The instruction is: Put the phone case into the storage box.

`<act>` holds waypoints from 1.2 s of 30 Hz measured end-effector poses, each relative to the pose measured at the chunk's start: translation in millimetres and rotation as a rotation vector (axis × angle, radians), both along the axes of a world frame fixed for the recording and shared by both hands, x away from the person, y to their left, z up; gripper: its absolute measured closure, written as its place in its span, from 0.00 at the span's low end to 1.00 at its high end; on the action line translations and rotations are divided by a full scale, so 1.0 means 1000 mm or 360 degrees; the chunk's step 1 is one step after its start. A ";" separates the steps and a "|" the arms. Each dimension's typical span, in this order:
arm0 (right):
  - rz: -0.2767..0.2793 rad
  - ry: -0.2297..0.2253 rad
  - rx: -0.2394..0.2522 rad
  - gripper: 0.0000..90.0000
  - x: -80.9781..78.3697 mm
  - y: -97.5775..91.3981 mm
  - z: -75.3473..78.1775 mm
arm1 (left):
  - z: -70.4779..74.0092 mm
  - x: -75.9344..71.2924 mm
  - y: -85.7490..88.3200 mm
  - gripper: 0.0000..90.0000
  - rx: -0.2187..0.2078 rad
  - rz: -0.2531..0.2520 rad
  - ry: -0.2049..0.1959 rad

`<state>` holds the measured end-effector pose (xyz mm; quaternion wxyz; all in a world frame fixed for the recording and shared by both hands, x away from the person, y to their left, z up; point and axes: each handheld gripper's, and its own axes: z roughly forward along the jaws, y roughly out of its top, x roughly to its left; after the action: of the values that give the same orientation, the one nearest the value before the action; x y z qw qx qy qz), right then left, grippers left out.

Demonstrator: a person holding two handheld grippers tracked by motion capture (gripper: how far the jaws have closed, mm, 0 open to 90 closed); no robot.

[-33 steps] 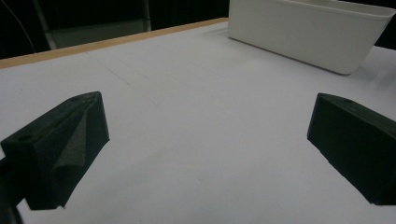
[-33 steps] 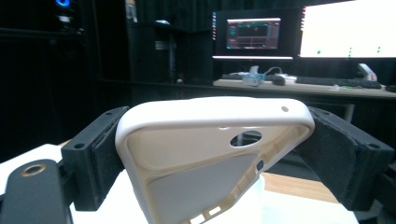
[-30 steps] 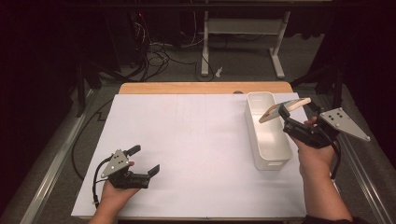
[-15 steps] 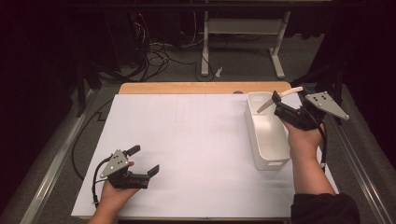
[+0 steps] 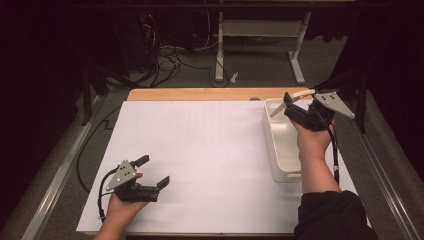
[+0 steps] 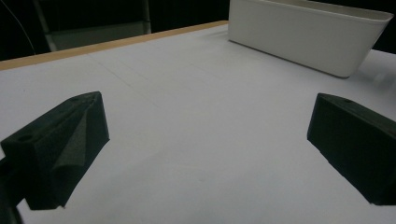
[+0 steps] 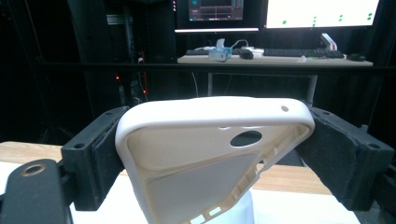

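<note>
Moved up the frame since the earlier high view, toward the far end of the white bin, with the right gripper carrying a cream phone case; left gripper kept to its spot at lower left. Clamped the case by its two long edges between foam pads, tilted, camera hole at centre right, held above the bin's upper end at upper right of the high view. Stood wide apart and empty on the left, just over the white sheet. Judged a slip or twist likely, given smooth thin walls squeezed edge-on; possibly a drop outside the bin, or a knock against its rim. Found no brand, label or legible writing anywhere; distant monitors too small to read.
</note>
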<state>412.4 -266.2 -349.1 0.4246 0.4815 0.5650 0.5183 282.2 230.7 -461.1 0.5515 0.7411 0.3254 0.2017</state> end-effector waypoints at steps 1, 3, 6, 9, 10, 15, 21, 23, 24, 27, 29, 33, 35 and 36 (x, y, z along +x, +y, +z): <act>-0.0005 0.0008 0.0004 0.15 0.002 0.001 -0.001 | 0.000 0.000 0.000 0.00 -0.0002 0.0001 0.0000; -0.0019 0.0029 0.0008 0.15 0.005 0.002 -0.003 | 0.000 0.000 0.001 0.00 -0.0005 0.0002 -0.0001; -0.0033 0.0054 0.0011 0.15 0.011 0.005 -0.007 | 0.000 0.000 0.001 0.00 -0.0009 0.0003 -0.0002; -0.0049 0.0076 0.0006 0.15 0.015 0.007 -0.010 | 0.000 0.000 0.002 0.00 -0.0015 0.0008 -0.0004; -0.0058 0.0085 0.0006 0.15 0.016 0.007 -0.012 | 0.000 0.000 0.002 0.00 -0.0014 0.0009 -0.0005; -0.0089 0.0136 0.0000 0.15 0.021 0.009 -0.018 | 0.000 0.000 0.002 0.00 -0.0015 0.0009 -0.0003; -0.0099 0.0151 -0.0004 0.15 0.024 0.011 -0.023 | 0.000 0.000 0.003 0.00 -0.0016 0.0009 -0.0003; -0.0101 0.0149 -0.0006 0.15 0.024 0.011 -0.023 | -0.001 0.000 0.003 0.00 -0.0016 0.0009 -0.0003; -0.0101 0.0149 -0.0001 0.15 0.024 0.012 -0.024 | -0.001 0.000 0.003 0.00 -0.0018 0.0010 -0.0003; -0.0100 0.0148 -0.0005 0.15 0.024 0.012 -0.025 | 0.000 0.000 0.003 0.00 -0.0018 0.0009 -0.0005; -0.0102 0.0150 -0.0001 0.15 0.024 0.013 -0.025 | 0.000 0.000 0.003 0.00 -0.0021 0.0011 -0.0004; -0.0106 0.0153 0.0002 0.15 0.024 0.012 -0.026 | 0.000 0.000 0.003 0.00 -0.0021 0.0011 -0.0005; -0.0108 0.0149 0.0000 0.14 0.025 0.012 -0.027 | 0.000 -0.001 0.003 0.00 -0.0025 0.0014 -0.0011; -0.0107 0.0151 0.0004 0.14 0.025 0.013 -0.027 | 0.000 -0.001 0.003 0.00 -0.0022 0.0012 -0.0012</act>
<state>437.3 -253.5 -376.6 0.4138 0.5248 0.5675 0.4810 281.6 233.7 -461.3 0.5571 0.7352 0.3275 0.2044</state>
